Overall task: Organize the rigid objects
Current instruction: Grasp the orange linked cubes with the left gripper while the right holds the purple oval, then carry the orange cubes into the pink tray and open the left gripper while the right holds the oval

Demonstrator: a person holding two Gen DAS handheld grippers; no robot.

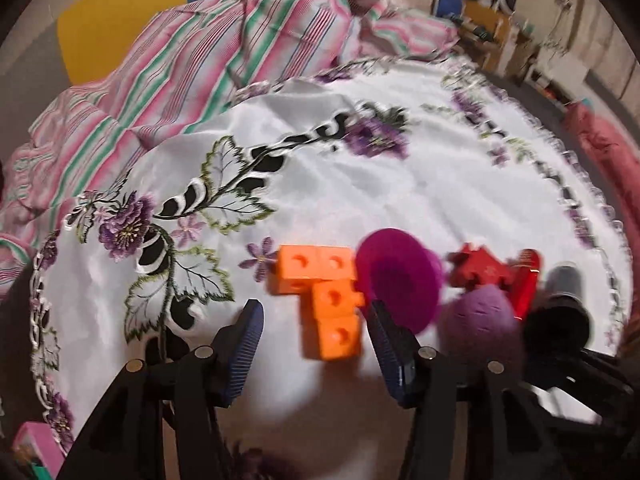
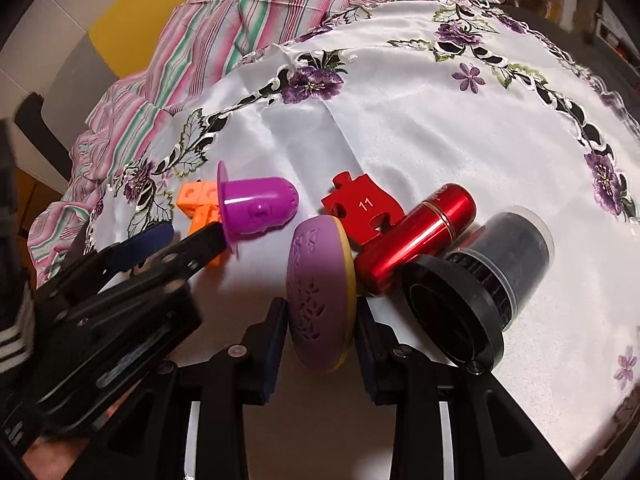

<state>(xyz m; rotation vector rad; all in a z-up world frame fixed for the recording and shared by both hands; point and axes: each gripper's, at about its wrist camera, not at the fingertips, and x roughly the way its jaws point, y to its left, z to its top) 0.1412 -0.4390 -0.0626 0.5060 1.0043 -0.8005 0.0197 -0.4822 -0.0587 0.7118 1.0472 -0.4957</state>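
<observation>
An orange block piece (image 1: 326,300) made of joined cubes lies on the white embroidered cloth (image 1: 360,184), between the fingers of my open left gripper (image 1: 316,320); no contact shows. A magenta plastic cap (image 1: 396,280) lies just to its right. In the right wrist view my right gripper (image 2: 322,320) straddles a purple and yellow oval case (image 2: 320,296); the pads sit close to its sides. Beside it lie the magenta cap (image 2: 256,210), a red puzzle piece (image 2: 362,208), a red metal cylinder (image 2: 416,236) and a black lidded jar (image 2: 492,276). The left gripper (image 2: 192,236) shows there over the orange piece (image 2: 200,200).
A pink and green striped blanket (image 1: 180,68) is bunched behind the cloth. A yellow panel (image 1: 120,20) stands at the back left. Cluttered shelves (image 1: 492,12) stand at the back right. A pink item (image 1: 36,448) lies at the bottom left edge.
</observation>
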